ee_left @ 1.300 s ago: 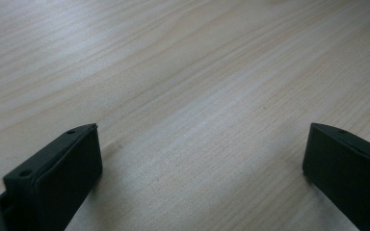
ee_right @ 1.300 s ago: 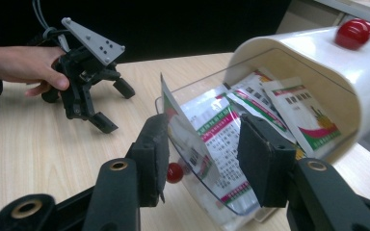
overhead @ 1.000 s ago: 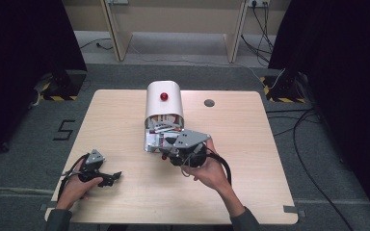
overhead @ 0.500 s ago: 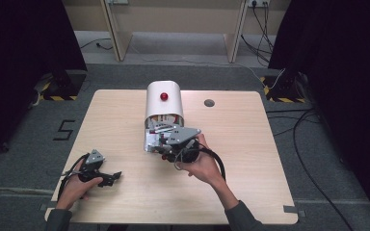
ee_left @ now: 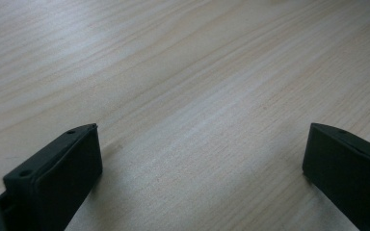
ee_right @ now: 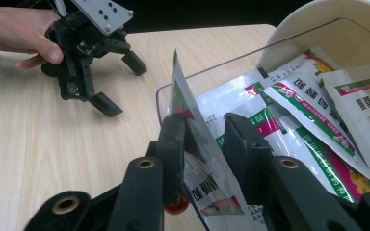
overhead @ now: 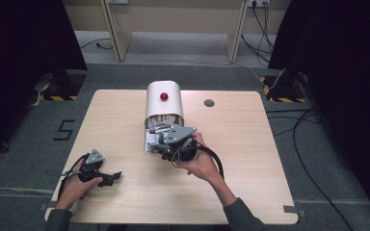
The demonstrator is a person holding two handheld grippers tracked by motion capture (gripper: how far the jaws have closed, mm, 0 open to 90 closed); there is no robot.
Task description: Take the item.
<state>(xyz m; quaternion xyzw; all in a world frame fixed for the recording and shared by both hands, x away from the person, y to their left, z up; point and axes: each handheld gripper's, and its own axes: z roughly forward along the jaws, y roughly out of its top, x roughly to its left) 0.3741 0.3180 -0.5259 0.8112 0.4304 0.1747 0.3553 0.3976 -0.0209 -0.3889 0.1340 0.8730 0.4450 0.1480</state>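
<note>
1. Right gripper [ee_right: 204, 144] at the white bin [overhead: 164, 103] mid-table, jaws narrowed around an upright sachet [ee_right: 192, 139] at the clear tray's [ee_right: 212, 77] front edge.
2. Left gripper [overhead: 107, 177] resting near the table's [overhead: 250, 144] front left corner, jaws spread wide over bare wood.
3. More sachets [ee_right: 308, 106] lying loose in the tray.

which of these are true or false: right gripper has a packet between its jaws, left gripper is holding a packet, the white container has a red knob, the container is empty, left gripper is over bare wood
1. The right gripper has a white printed foil packet between its jaws. True; whether it is fully clamped is unclear.
2. The left gripper holds a packet. False: its jaws are wide open with nothing between them.
3. The white round-topped container has a red knob. True.
4. The container is empty. False: several packets lie in its clear drawer.
5. The left gripper is over the bare light wooden table. True.
</note>
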